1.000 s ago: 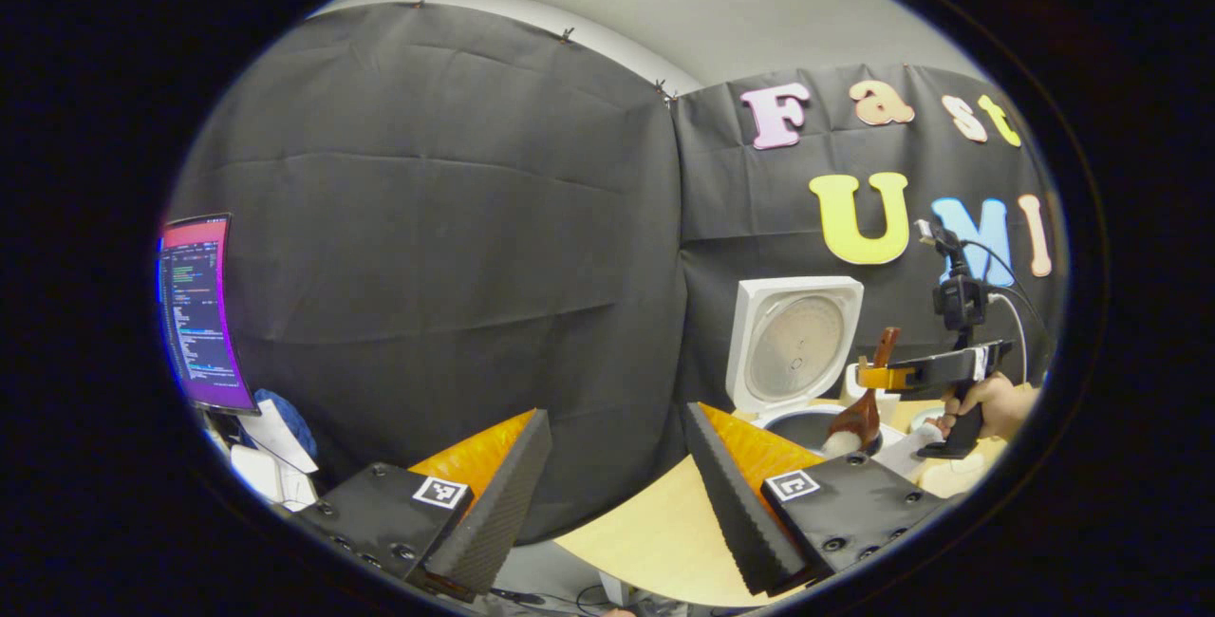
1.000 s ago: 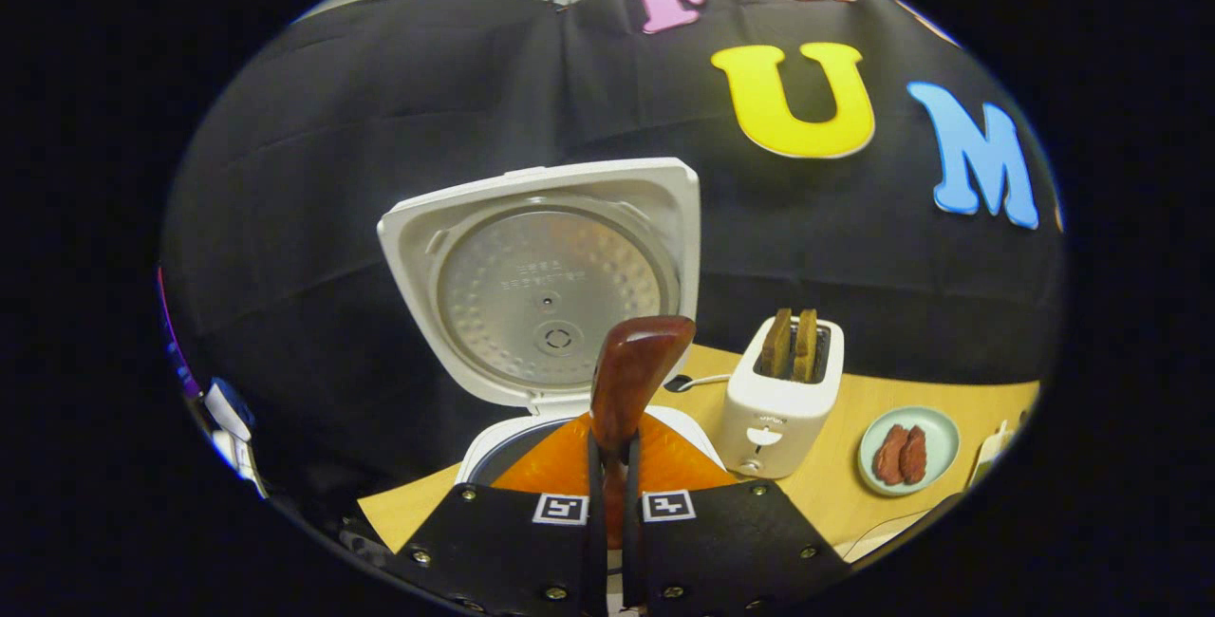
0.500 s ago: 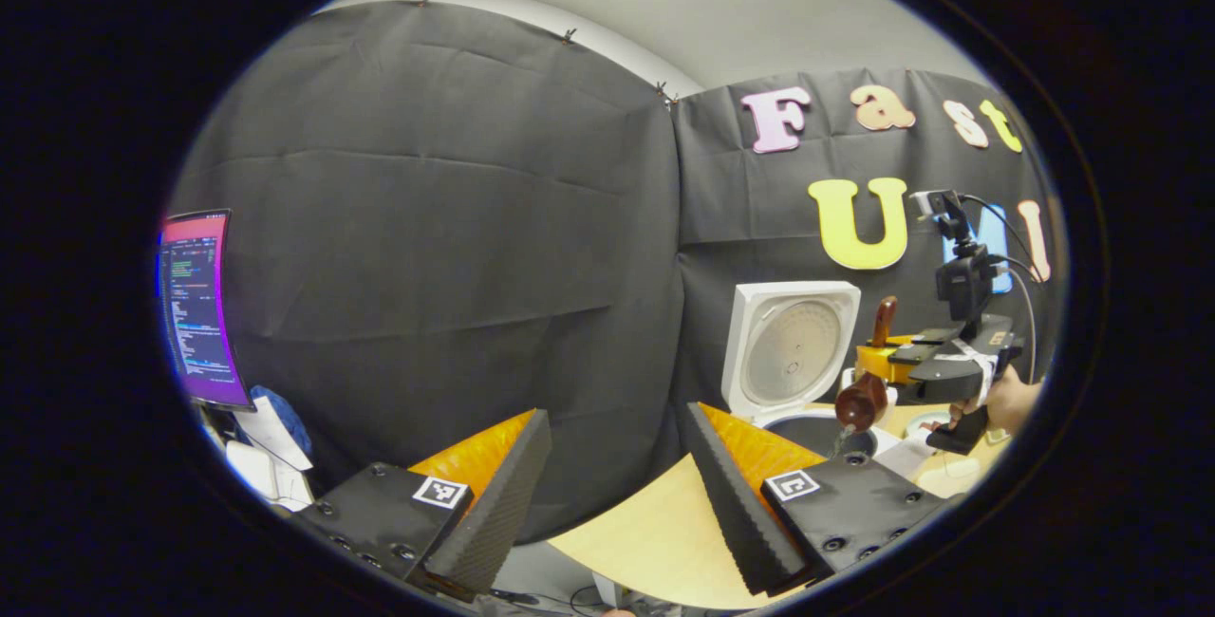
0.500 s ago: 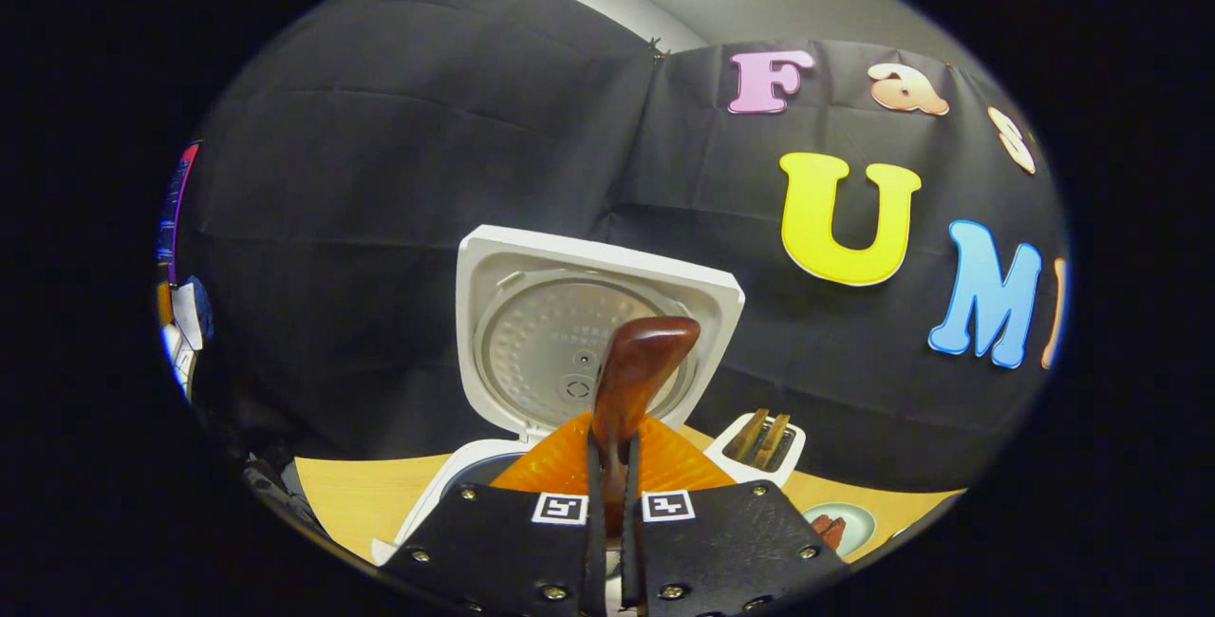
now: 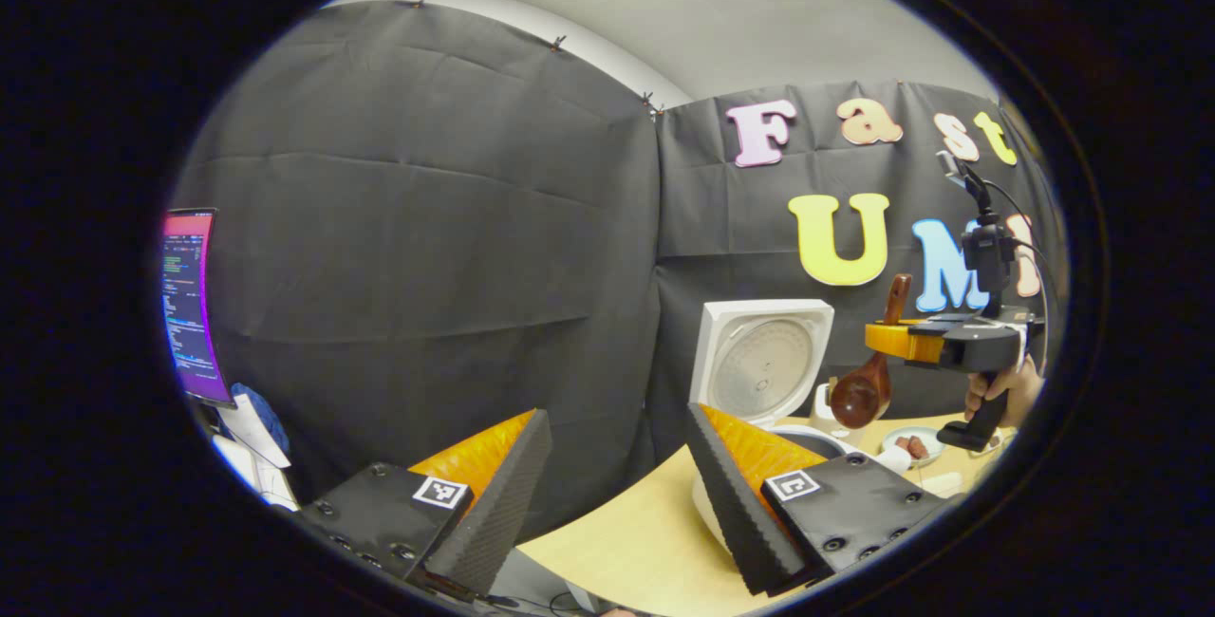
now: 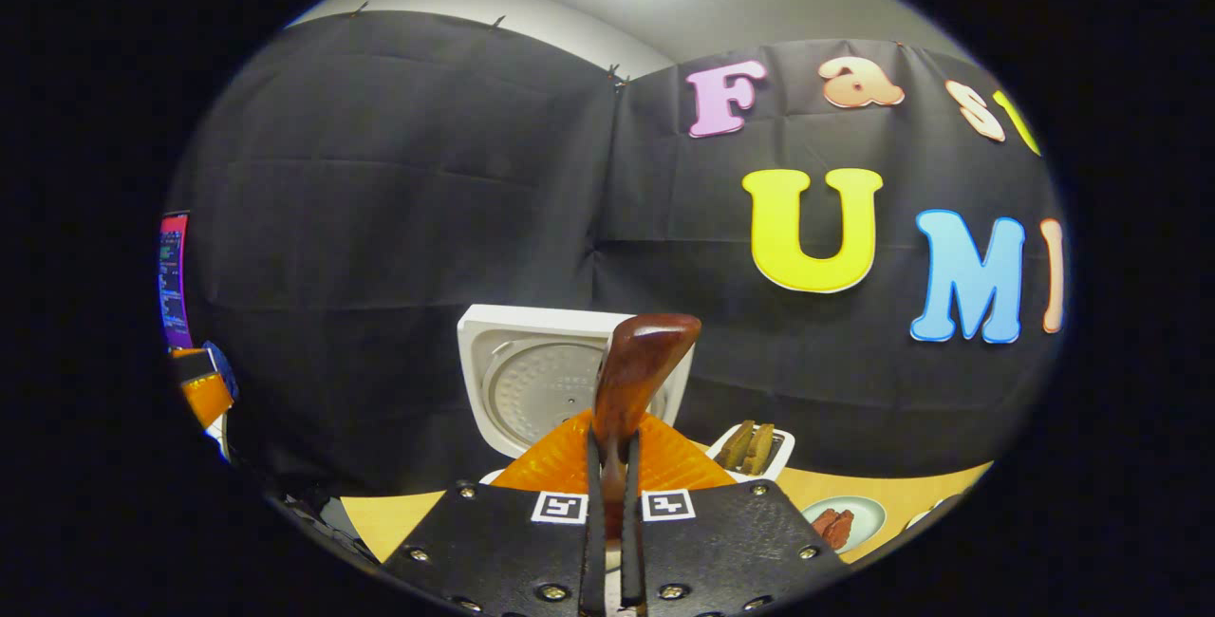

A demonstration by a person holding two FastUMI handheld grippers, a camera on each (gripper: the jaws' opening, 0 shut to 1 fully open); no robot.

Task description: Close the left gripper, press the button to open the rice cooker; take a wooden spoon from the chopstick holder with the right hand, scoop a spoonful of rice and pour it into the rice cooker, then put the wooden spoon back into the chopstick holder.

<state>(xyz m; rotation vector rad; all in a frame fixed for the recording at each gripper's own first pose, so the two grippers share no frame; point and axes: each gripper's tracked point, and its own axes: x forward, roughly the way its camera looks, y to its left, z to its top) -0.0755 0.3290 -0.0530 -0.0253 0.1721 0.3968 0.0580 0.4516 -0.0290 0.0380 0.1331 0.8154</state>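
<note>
The white rice cooker stands on the table with its lid up. My right gripper is shut on the handle of the wooden spoon, which sticks up between its fingers in front of the lid. In the left gripper view, the right gripper hangs above and to the right of the pot. The spoon hangs below it, bowl down and dark inside. My left gripper is open with nothing between its fingers, off the table's left end.
A white toaster with bread slices stands right of the cooker. Beyond it lies a small plate with sausage pieces. A lit monitor stands far left. A hand holds the right gripper's grip.
The right gripper tipped the spoon over the pot, rice fell from it, then it rose and drew back to the right. The left gripper stayed open, shifting slightly.
</note>
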